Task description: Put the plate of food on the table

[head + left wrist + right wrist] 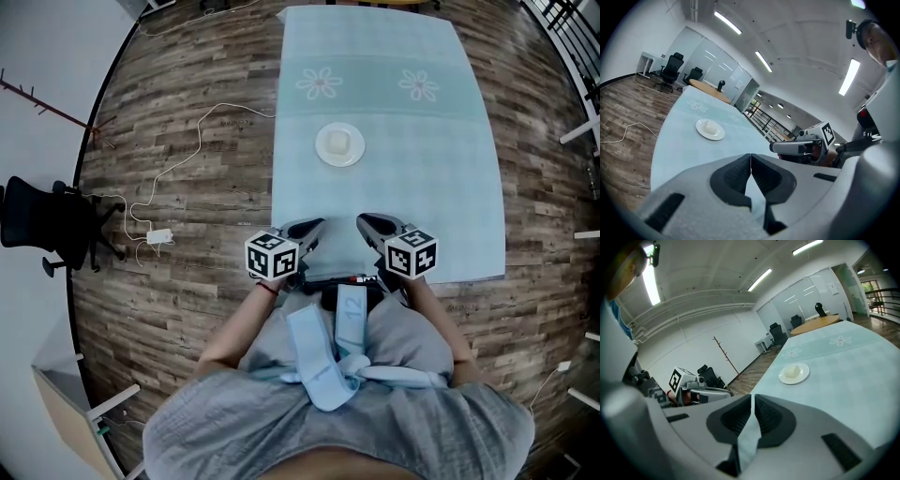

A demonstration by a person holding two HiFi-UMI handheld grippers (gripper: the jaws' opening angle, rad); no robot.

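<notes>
the plate (322, 148) sits flat on the pale blue table (422, 206), about mid-cloth, with a pale lump of food (340, 143) on its middle. nothing touches it.

both tools hang at the near edge of the table, close to the person's body and well apart from the plate. the left gripper (314, 225) has its jaws pressed together tip to tip, with nothing between them. the right gripper (364, 221) is closed down to a hairline slit and is just as empty.

the relation that matters is the bearing. in the head view the plate lies at 12 o'clock from the pair, almost on the line that splits them, so neither hand is clearly nearer. from the left gripper (750, 161) the plate (701, 126) shows at about 11 o'clock, up and left of the jaws. from the right gripper (753, 404) the plate (804, 373) shows at about 1 o'clock. being round, the plate offers no long axis to line up with.

judged from how it lies, the plate is already on the table, so the placing looks done and no grip is in hand.
</notes>
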